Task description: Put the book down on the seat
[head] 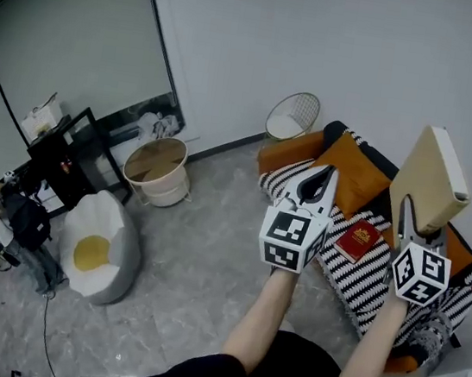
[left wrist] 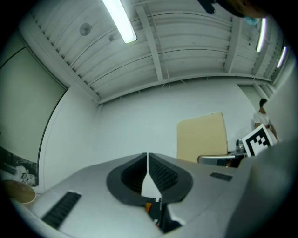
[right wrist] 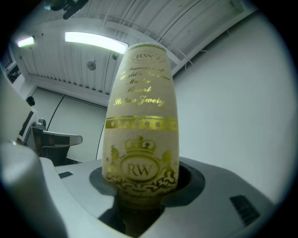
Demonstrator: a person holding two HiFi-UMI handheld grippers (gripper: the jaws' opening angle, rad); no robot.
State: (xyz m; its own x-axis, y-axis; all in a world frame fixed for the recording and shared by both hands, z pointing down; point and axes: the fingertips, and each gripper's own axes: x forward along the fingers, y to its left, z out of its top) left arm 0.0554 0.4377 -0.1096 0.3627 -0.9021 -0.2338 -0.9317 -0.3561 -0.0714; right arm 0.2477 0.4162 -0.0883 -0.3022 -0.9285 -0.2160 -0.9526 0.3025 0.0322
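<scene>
1. Floor (head: 210, 249) of grey marbled stone takes up most of the head view, under plain white walls.
2. A sofa (head: 370, 285) stands against the right wall, with orange arms and a black-and-white striped cover over its seat.
3. A white, egg-shaped beanbag (head: 101, 247) with a yellow centre sits on the floor at the left, well apart from the sofa.
4. A round cream tub (head: 158, 171) with a wooden top stands near the wall, between the beanbag and the sofa's far end.
5. A wire basket (head: 292, 115) leans by the wall just beyond the sofa's arm.
6. An orange cushion (head: 353, 175) rests against the sofa back.
7. The beige book (head: 431, 180) is up in the air over the sofa, upright and tilted a little, clear of the seat. Its spine, stamped with a gold crown and the letters RW, faces the right gripper view (right wrist: 142, 135).
8. A red book (head: 357, 240) lies flat on the striped seat, below the cushion.
9. The right gripper (head: 412, 221) clamps the beige book by its lower end, jaws partly apart around the spine.
10. The left gripper (head: 321, 171) is raised beside it with its jaws pressed together and nothing between them (left wrist: 147, 158).
</scene>
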